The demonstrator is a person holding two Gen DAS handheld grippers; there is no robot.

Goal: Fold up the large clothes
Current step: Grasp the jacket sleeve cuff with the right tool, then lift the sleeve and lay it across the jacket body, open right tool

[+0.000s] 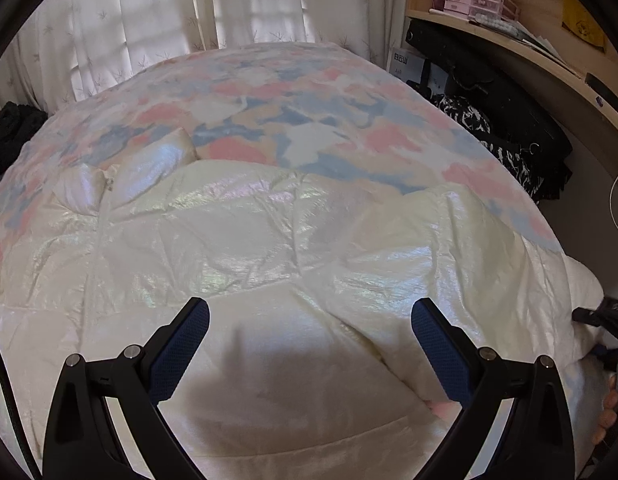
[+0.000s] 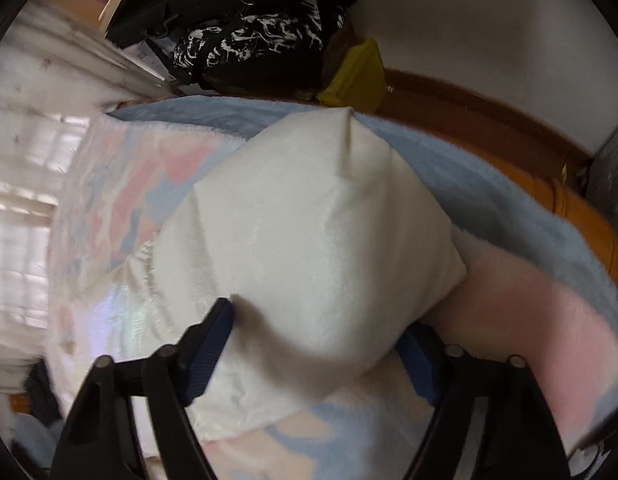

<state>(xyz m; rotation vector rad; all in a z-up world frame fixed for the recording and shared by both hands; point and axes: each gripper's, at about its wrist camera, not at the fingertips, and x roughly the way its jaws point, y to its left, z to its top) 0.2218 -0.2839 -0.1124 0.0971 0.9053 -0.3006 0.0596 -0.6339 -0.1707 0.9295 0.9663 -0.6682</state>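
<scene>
A large cream-white puffy jacket [image 1: 245, 240] with a shiny quilted shell lies spread on a bed covered by a pink, blue and white patterned blanket [image 1: 269, 104]. My left gripper [image 1: 309, 320] is open, its blue-padded fingers wide apart just above the jacket's near part, holding nothing. In the right wrist view a bulging cream fold of the jacket [image 2: 309, 248] sits between the fingers of my right gripper [image 2: 317, 344]. The jaws stand wide apart around the fold, and the right finger is partly hidden behind the cloth.
White curtains [image 1: 169, 12] hang behind the bed. A wooden shelf [image 1: 509, 40] with small boxes and dark bags [image 1: 501, 104] stands at the right. The bed's wooden frame [image 2: 489, 128] and a yellow bag [image 2: 361, 76] show in the right wrist view.
</scene>
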